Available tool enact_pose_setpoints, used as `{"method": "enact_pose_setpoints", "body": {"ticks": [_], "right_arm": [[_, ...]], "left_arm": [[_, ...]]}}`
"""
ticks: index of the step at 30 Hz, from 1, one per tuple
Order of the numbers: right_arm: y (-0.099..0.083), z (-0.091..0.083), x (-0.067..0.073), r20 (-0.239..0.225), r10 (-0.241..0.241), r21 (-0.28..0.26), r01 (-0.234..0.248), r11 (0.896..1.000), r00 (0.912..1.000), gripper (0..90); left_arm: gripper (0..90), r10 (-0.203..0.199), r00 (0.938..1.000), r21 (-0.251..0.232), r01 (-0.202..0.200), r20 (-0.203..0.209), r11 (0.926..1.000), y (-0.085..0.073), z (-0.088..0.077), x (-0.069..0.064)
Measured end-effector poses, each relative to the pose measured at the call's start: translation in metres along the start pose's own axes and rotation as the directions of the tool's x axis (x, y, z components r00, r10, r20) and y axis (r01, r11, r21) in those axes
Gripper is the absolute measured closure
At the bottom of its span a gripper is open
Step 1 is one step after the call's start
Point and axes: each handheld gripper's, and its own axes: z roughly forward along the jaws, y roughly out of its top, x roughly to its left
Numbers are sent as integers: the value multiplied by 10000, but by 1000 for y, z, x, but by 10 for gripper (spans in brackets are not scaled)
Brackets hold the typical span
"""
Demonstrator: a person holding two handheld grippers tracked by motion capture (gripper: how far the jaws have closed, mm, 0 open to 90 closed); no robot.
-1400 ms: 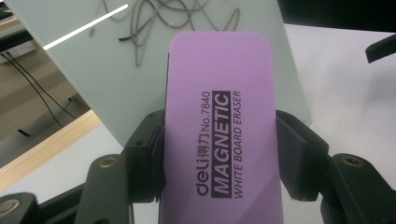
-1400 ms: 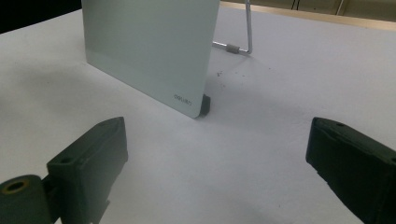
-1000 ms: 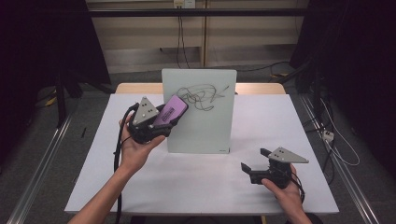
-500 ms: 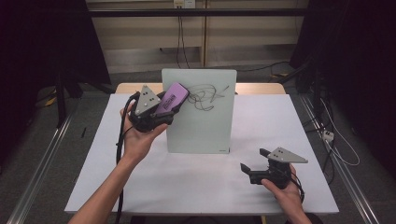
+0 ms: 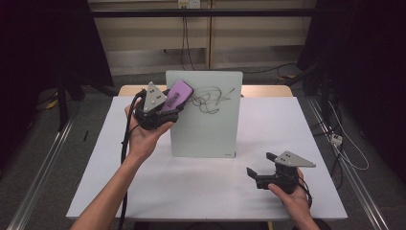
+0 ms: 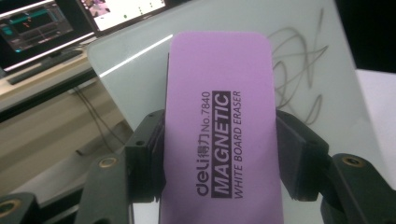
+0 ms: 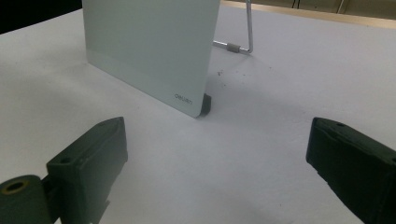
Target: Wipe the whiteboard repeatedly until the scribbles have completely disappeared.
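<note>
Left gripper [image 5: 165, 111] is clamped on a purple eraser [image 5: 176, 95], its two black pads pressed against the eraser's long sides, as the left gripper view shows with the eraser [image 6: 219, 135] standing up between the jaws. From the high view the eraser's top end lies at the upper left edge of the whiteboard [image 5: 206, 129], overlapping the board's left corner, just beside the black scribble [image 5: 210, 98] drawn across the board's upper part; whether the eraser touches the board's face I cannot tell. The whiteboard stands upright near the far middle of the white tabletop [image 5: 143, 191], propped from behind by a thin metal stand [image 7: 245, 32] seen in the right gripper view. Its lower right corner [image 7: 196, 105] sits on the tabletop with bare surface on all sides. Right gripper [image 5: 261, 170] rests low near the tabletop's front right corner, well apart from the board, with its jaws spread wide and nothing between them. A broad open stretch of tabletop lies between the board's bottom edge and the near edge of the tabletop, and more to the board's right
</note>
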Motion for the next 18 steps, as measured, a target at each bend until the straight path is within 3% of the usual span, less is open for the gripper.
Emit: {"method": "enact_pose_setpoints", "body": {"ticks": [4, 9, 12, 14, 18], "right_arm": [[0, -1, 0, -15, -28, 12, 28, 10000, 10000, 54], [0, -1, 0, -51, -44, 7, 44, 10000, 10000, 54], [0, 0, 1, -109, -58, 62, 58, 10000, 9999, 54], [0, 0, 1, -87, -81, 47, 82, 10000, 9999, 54], [0, 0, 1, -110, -49, 63, 50, 10000, 9999, 54]], "left_arm": [[412, 154, 9998, 143, -152, -156, 9998, -1, 3, -3], [413, 197, 9998, 447, -194, -52, 9988, -5, 7, -4], [413, -61, 10000, 460, 58, 73, 9989, -6, 9, -4], [413, 143, 9999, 554, -142, -17, 9984, -5, 9, -5], [413, 39, 10000, 564, -36, -64, 9984, -5, 10, -6]]}}
